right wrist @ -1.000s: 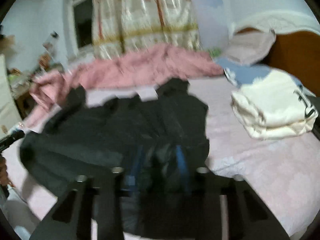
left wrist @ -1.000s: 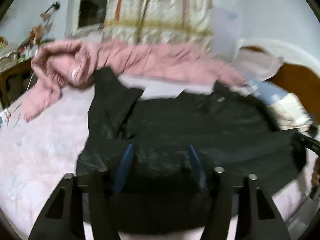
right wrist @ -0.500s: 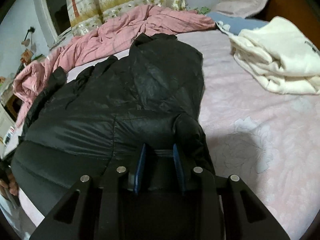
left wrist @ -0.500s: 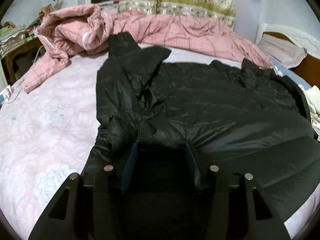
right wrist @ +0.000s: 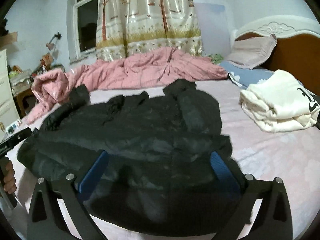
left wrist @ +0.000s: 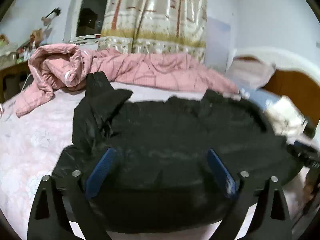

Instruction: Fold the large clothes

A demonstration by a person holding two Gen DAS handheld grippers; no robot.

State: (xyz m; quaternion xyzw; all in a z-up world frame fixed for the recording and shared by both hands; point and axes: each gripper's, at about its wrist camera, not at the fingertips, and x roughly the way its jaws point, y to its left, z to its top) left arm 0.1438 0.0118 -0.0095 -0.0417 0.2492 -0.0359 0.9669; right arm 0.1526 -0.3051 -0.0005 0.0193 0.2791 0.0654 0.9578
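The puffy black padded jacket [left wrist: 180, 140] blurs in the left wrist view — its near hem is hidden behind the gripper frame. The folded cream-white garment [left wrist: 286, 118] at right is a smear.

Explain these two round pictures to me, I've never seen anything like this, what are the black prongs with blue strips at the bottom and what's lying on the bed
No robot here: a person holds a pair of tongs in each hand, each with a wide-angle camera looking along its two fingers. One picture comes from the left tongs, the other from the right tongs. The blue strips are grip pads.

On the bed a black jacket lies spread out. Behind it is a bunched pink quilt, and to the right a folded cream garment and a pillow.

Both tongs are opening; the jacket lies between their fingers, but nothing is gripped. At the left edge of the right view, the person's hand holds the other tool.
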